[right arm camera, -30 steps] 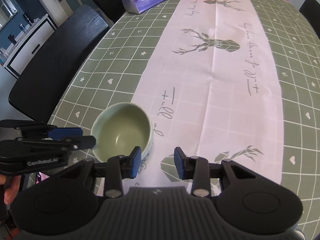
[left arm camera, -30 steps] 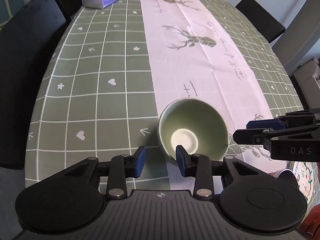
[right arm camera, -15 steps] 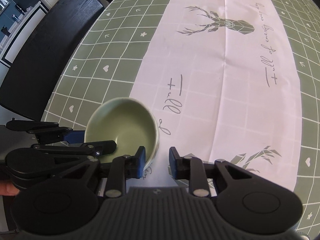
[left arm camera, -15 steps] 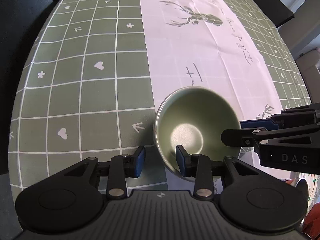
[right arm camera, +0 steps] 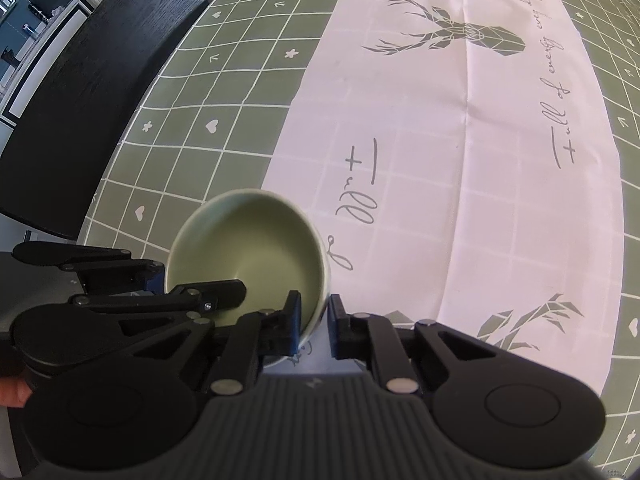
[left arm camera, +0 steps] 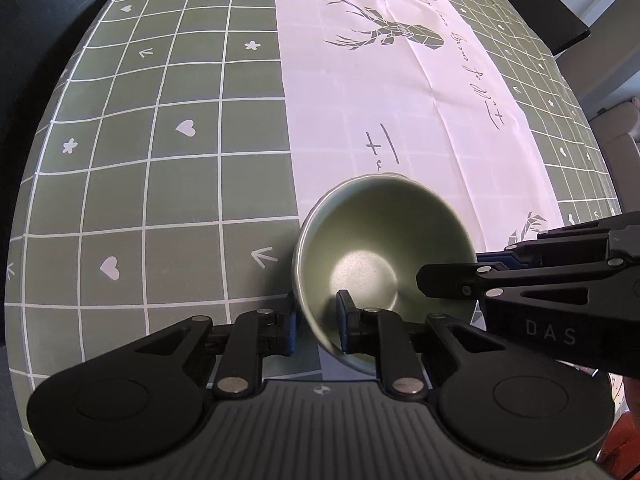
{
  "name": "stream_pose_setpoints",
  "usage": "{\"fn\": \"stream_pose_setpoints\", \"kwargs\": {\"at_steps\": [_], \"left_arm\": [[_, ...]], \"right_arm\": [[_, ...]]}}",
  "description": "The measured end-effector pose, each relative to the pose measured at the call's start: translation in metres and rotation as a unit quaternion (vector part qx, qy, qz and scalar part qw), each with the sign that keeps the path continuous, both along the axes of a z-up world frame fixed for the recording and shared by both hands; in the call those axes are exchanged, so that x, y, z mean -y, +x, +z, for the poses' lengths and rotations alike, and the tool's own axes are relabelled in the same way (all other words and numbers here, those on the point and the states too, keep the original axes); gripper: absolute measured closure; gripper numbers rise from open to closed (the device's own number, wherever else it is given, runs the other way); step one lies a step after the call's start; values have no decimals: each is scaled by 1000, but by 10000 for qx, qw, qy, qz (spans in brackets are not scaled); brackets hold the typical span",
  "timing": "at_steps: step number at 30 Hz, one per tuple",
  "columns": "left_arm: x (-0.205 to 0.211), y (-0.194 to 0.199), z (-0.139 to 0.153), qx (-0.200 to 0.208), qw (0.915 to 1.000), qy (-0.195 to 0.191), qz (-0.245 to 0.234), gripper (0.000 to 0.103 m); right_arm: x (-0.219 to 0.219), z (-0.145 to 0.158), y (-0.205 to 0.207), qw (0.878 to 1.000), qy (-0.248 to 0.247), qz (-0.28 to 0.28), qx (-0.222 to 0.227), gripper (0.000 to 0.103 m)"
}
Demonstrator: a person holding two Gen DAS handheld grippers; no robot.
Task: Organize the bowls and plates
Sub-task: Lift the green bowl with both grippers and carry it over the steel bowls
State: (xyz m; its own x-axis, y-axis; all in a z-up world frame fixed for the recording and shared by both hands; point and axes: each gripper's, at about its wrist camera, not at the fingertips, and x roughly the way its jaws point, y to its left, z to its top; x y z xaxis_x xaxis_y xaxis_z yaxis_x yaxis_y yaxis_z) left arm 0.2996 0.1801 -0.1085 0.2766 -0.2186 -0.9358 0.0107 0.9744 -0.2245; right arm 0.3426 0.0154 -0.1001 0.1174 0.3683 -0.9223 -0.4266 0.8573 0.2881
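A pale green bowl [left arm camera: 384, 248] [right arm camera: 256, 248] stands near the front edge of the table, where the green check cloth meets the white runner. My left gripper [left arm camera: 316, 326] straddles the bowl's near-left wall, one blue pad inside and one outside. Its jaws are closing and the pads press on the wall. My right gripper [right arm camera: 315, 318] takes the opposite side of the rim the same way, jaws closing on the wall. Each gripper shows in the other's view: the right gripper [left arm camera: 452, 270] and the left gripper [right arm camera: 200, 284].
The green check tablecloth [left arm camera: 160, 200] with its white deer-print runner [right arm camera: 460, 160] stretches away behind the bowl. A black chair [right arm camera: 80, 120] stands along the table's left side, another black chair [left arm camera: 536, 12] at the far right. A fingertip [right arm camera: 12, 394] shows at the left edge.
Both grippers came down and in toward the bowl. Their jaws narrowed from well apart to pinching opposite sides of the rim. The bowl now looks slightly tipped.
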Motion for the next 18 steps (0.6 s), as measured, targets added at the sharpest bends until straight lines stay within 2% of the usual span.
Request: {"fn": "stream_pose_setpoints", "kwargs": {"at_steps": [9, 18], "left_arm": [[0, 0, 4, -71, 9999, 25, 118, 84], [3, -6, 22, -45, 9999, 52, 137, 84]], "right_arm": [[2, 1, -1, 9999, 19, -116, -48, 94], [6, 15, -6, 9999, 77, -106, 14, 94]]}}
